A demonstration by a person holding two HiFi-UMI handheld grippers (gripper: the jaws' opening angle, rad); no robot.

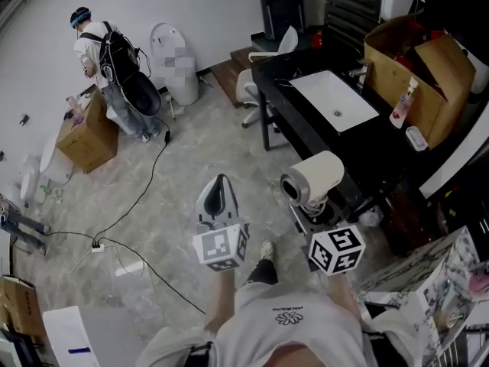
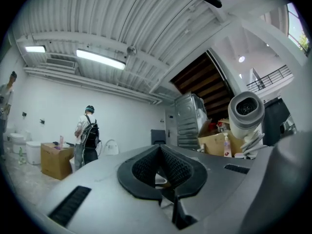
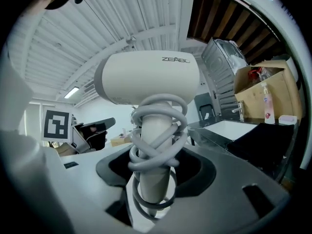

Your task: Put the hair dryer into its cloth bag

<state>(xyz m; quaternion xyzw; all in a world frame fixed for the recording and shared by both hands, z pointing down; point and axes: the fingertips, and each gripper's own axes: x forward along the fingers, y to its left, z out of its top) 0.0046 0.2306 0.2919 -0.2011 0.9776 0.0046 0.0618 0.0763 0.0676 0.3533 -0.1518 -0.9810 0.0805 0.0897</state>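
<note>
A white hair dryer (image 1: 313, 176) stands upright in my right gripper (image 1: 313, 205), its cord coiled round the handle. In the right gripper view the jaws are shut on that handle (image 3: 152, 145), just below the dryer's barrel (image 3: 146, 77), with my right gripper (image 3: 153, 177) gripping low on it. My left gripper (image 1: 220, 183) is held out beside it to the left, shut with nothing in it. Its black pads (image 2: 146, 167) meet in the left gripper view, where the hair dryer (image 2: 246, 112) shows at the right. No cloth bag shows in any view.
A black counter (image 1: 306, 125) with a white sink (image 1: 334, 98) stands ahead on the right. An open cardboard box (image 1: 416, 67) and a bottle (image 1: 403, 105) are beside it. At the far left a person with a backpack (image 1: 107, 60) bends over another box (image 1: 88, 132). Cables (image 1: 137, 205) trail across the floor.
</note>
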